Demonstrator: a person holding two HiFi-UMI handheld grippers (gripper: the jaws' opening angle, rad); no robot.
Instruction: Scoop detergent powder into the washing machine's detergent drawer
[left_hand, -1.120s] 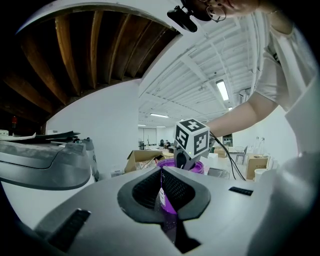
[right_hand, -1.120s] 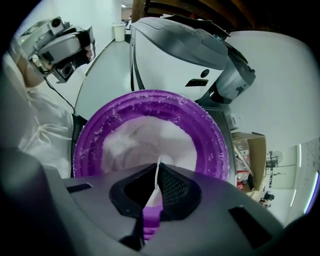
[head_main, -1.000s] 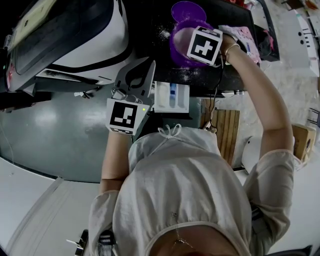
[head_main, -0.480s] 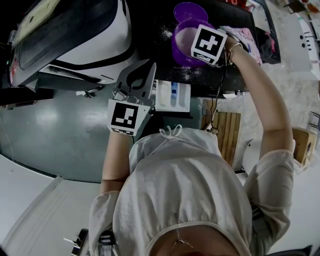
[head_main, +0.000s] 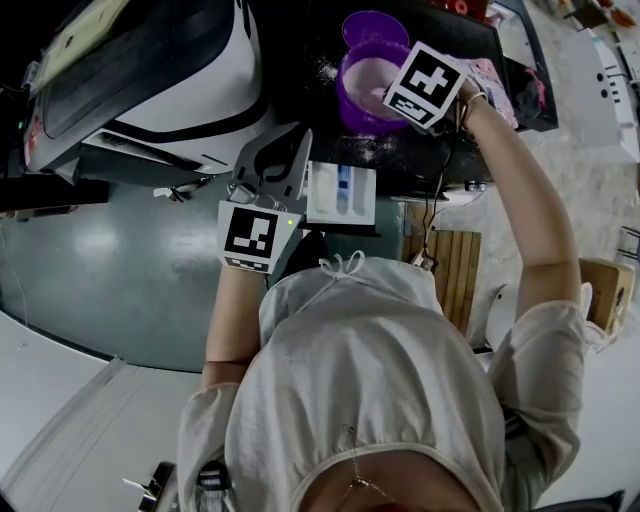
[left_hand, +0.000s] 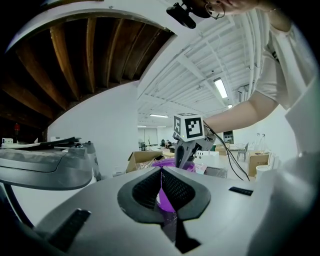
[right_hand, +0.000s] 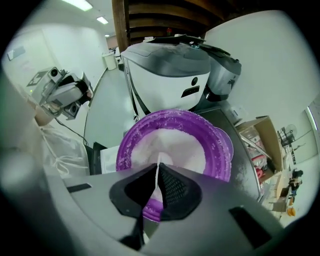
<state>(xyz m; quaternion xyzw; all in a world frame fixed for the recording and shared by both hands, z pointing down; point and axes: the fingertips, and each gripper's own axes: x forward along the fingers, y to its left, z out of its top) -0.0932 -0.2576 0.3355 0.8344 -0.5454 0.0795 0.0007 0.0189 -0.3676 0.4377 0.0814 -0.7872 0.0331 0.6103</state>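
Left hand-held gripper (left_hand: 161, 172): jaws closed, empty, held just left of open detergent drawer (head_main: 342, 193) | right hand-held gripper (right_hand: 159, 167): jaws closed (white sliver between, unidentified), held over purple powder tub (right_hand: 220, 150), farther right.

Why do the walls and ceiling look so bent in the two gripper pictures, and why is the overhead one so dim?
Left gripper view: wide-angle lens bows the wooden beams, corners go black. Right gripper view: same bending; purple tub sharp, thin white handle in the jaws nearly edge-on. Head view: dim, pale glare on the grey floor.
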